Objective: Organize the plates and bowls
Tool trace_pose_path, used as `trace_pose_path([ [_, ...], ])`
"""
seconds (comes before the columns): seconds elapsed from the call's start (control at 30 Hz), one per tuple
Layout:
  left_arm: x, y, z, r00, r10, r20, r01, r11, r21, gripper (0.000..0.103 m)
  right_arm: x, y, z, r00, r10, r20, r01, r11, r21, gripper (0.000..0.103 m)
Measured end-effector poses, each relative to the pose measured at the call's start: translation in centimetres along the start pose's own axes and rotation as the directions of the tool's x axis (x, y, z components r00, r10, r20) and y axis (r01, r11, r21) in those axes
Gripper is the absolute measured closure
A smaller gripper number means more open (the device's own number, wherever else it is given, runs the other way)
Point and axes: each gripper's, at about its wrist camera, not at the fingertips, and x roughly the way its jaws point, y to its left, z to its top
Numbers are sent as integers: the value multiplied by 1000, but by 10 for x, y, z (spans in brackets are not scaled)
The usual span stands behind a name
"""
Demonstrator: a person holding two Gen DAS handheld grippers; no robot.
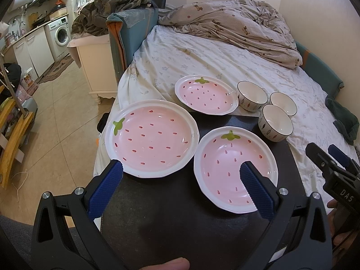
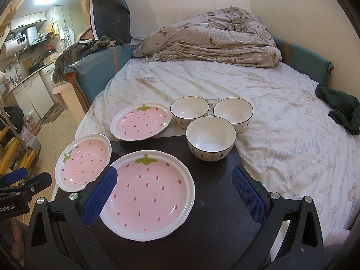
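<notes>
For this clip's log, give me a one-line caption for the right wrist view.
Open right tongs hover over a dark table holding three strawberry plates and three white bowls, bed behind.

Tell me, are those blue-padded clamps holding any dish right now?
No. The left gripper and right gripper are both open, holding nothing; pink strawberry-patterned ceramic plates lie untouched.

Black counter (image 2: 213,180) against bed (image 2: 225,85): carries two strawberry plates (image 2: 148,200) and one bowl (image 2: 210,138). Third plate (image 2: 140,121) and two bowls (image 2: 189,111) on bed.
</notes>
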Motion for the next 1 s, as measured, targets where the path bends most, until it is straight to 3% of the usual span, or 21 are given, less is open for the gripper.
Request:
trace_pose_path([
  [0.77, -1, 1, 2, 1000, -3, -5, 3, 1000, 0, 0, 1, 1, 0, 1000, -2, 2, 2, 1000, -3, 0],
  [1.0, 4, 11, 31, 998, -4, -56, 4, 1000, 8, 0, 0, 4, 14, 999, 41, -19, -41, 999, 6, 0],
])
